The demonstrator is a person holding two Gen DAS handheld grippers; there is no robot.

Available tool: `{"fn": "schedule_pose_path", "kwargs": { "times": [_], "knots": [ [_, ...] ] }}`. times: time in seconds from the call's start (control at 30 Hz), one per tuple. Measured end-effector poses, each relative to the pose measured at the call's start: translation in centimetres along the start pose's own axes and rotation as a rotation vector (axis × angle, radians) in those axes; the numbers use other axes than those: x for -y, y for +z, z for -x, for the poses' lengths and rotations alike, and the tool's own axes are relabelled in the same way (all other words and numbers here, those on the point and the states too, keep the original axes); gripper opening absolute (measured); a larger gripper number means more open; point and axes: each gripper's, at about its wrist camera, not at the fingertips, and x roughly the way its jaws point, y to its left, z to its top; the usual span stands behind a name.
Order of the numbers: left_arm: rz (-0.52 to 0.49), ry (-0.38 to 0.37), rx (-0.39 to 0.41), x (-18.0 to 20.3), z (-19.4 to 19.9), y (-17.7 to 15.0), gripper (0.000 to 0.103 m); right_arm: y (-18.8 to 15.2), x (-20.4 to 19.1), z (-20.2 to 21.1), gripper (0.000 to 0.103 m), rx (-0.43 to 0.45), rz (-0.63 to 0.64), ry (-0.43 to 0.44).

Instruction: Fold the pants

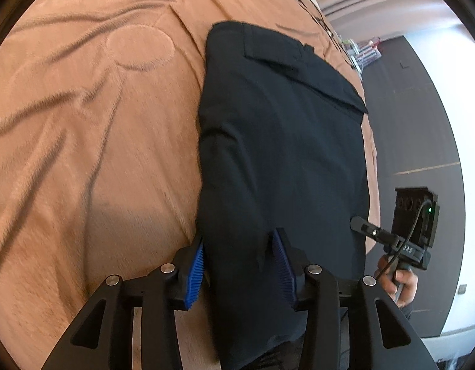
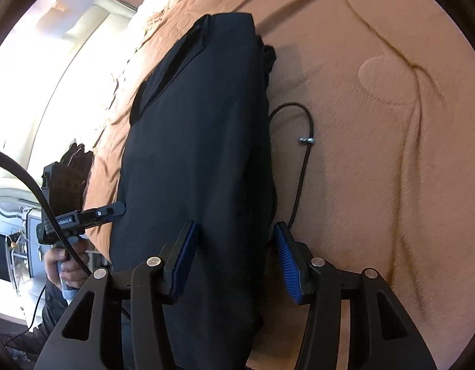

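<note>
Two hand-held grippers, left (image 1: 241, 265) and right (image 2: 234, 259), gape wide, holding nothing, astride one folded pants (image 1: 280, 141).

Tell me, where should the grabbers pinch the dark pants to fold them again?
Probably the near end of the pants, coming from the near side. Both the left gripper and right gripper already straddle it, open, and the cloth lies flat on the blanket.

Both hand-held grippers spread wide over the dark navy folded pants (image 1: 280, 141)

The left hand-held gripper (image 1: 242, 265) straddles the pants' near end with blue-padded jaws apart. The right hand-held gripper (image 2: 234, 262) does likewise. The person's right hand (image 1: 401, 283) and left hand (image 2: 66, 265) each grip a handle beside the pants.
</note>
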Motion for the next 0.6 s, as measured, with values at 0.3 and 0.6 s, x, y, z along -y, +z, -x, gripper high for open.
{"fn": "schedule_pose_path", "kwargs": {
  "times": [0.3,0.6],
  "knots": [
    [-0.013,0.006,0.057,0.9,2.1,-0.4,0.008,-0.1,-1.3,-0.8,0.041,0.011,0.035,-0.020],
    [0.039,0.032,0.105,-0.7,4.5,0.3,0.008,-0.2,-4.1,-2.7,0.034,-0.068,0.088,0.013]
  ]
}}
